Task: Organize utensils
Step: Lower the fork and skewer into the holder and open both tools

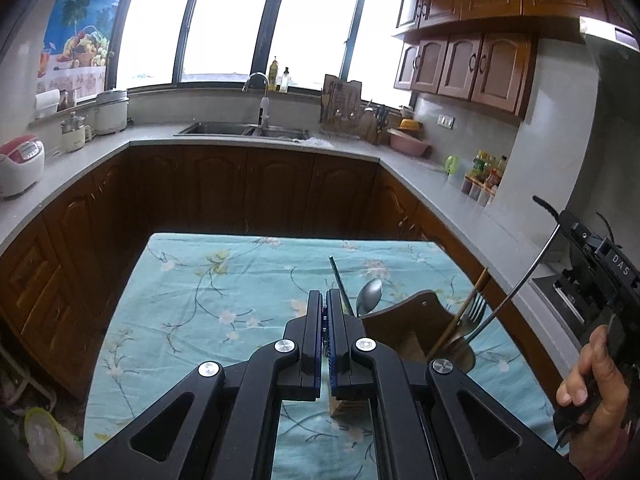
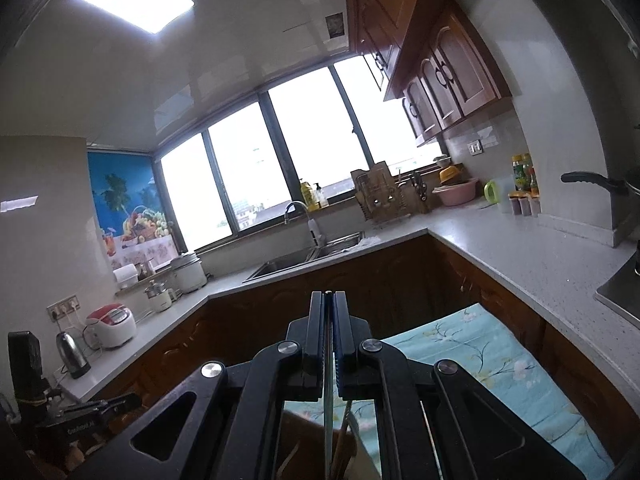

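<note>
- The table [image 1: 208, 280], under a blue floral cloth, fills the lower middle of the left wrist view. Its far edge and right edge drop away close to the holder, so a knocked utensil could go over onto the floor. The left half of the cloth is open room.
- The wooden holder [image 1: 404, 320] stands at lower right of centre, near the right edge. It looks light and already crowded, and a sideways push on its rim could tip it toward that edge.
- The left gripper [image 1: 324, 312] sits just left of the holder with its jaws narrow. I cannot tell whether it pinches anything.
- The right gripper [image 2: 329, 312] is clamped on a long thin metal utensil [image 1: 516, 288], which slants from the right of the frame down into the holder. The grip is high on the utensil, so it could pivot or slip.
- The fork [image 1: 474, 312], wooden chopsticks [image 1: 468, 304] and spoon [image 1: 370, 294] crowd the holder; the incoming tip may snag the tines and lever them out.
</note>
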Available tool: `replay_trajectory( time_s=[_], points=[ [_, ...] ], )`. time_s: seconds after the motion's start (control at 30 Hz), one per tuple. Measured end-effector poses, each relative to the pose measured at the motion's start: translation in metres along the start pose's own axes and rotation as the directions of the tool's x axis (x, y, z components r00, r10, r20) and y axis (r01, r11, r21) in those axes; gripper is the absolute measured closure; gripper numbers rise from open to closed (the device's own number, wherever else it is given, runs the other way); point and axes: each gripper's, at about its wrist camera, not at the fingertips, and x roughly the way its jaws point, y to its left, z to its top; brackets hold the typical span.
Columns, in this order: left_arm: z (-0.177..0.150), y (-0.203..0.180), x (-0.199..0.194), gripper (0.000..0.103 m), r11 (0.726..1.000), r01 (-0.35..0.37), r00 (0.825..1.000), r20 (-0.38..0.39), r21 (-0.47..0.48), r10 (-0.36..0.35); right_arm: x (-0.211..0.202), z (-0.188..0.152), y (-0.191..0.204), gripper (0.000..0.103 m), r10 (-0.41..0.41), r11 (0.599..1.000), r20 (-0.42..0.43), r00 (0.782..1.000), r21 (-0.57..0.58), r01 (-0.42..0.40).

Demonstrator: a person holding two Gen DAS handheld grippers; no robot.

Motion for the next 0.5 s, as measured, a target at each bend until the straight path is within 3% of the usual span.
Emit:
replay_trajectory(
  time_s=[0.5],
  points=[
    [0.001, -0.019, 0.056, 0.102, 0.998, -0.011, 0.995, -0.101, 0.062, 0.017, 0.027, -0.056, -0.017, 0.099, 0.002, 0.999, -0.114, 0.994, 0.037, 0.002]
  ],
)
